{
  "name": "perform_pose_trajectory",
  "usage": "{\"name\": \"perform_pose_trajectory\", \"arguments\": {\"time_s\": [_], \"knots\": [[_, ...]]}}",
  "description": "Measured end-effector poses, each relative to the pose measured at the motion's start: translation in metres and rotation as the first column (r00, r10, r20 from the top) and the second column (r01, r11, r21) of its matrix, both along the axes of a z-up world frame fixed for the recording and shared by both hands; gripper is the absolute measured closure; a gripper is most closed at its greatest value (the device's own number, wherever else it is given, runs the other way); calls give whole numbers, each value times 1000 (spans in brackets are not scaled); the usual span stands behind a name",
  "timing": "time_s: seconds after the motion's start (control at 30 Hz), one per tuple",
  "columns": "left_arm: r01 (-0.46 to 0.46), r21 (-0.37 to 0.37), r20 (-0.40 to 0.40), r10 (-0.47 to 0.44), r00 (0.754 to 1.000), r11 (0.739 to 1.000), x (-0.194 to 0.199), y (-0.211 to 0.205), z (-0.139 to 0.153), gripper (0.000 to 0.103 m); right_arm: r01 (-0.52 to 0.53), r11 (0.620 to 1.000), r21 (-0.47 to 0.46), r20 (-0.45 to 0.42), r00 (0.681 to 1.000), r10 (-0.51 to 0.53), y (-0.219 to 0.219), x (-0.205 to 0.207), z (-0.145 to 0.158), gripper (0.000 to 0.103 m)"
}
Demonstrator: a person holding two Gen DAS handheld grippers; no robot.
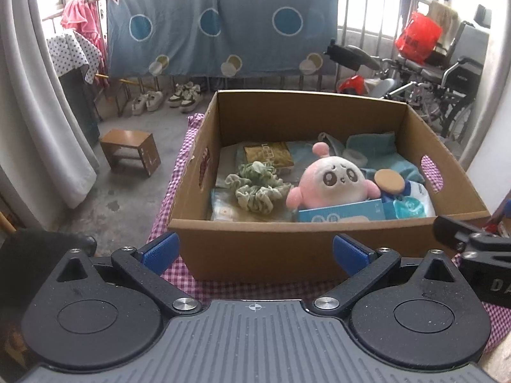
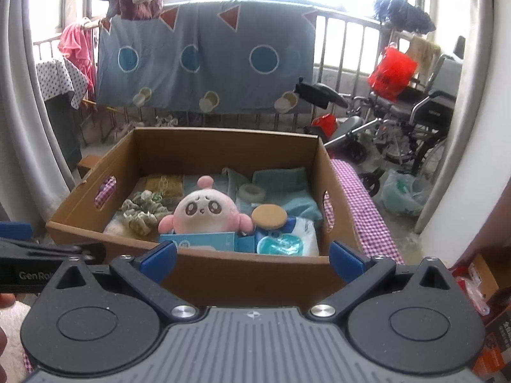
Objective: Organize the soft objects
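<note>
Close to both cameras: left claw and right claw, each spread wide, holding nothing, waiting just before the cardboard box on the checked cloth. Inside the box, probably kept together for sorting: pink plush toy, green scrunchie, wipes pack. Only from the left: small wooden stool farther off. Only from the right: a tape roll seen whole.

Both grippers, left and right, jaws spread, empty.
</note>
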State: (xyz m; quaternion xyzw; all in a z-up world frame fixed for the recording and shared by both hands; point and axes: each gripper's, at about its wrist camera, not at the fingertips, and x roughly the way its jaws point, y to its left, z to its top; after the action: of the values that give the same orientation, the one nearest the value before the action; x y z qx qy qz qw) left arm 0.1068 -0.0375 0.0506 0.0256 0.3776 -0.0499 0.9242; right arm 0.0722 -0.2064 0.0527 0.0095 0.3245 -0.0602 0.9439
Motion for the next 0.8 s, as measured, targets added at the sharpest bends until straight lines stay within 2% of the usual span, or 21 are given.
{"name": "perform_pose_trajectory", "arguments": {"time_s": [0.23, 0.8], "knots": [[-7, 15, 0, 7, 1000, 1000, 3, -4, 4, 0, 6, 999, 34, -27, 1000, -5, -3, 7, -7, 0], [-10, 31, -28, 11, 1000, 999, 9, -9, 2, 0, 12, 999, 48, -53, 999, -10, -10, 14, -11, 0]]}}
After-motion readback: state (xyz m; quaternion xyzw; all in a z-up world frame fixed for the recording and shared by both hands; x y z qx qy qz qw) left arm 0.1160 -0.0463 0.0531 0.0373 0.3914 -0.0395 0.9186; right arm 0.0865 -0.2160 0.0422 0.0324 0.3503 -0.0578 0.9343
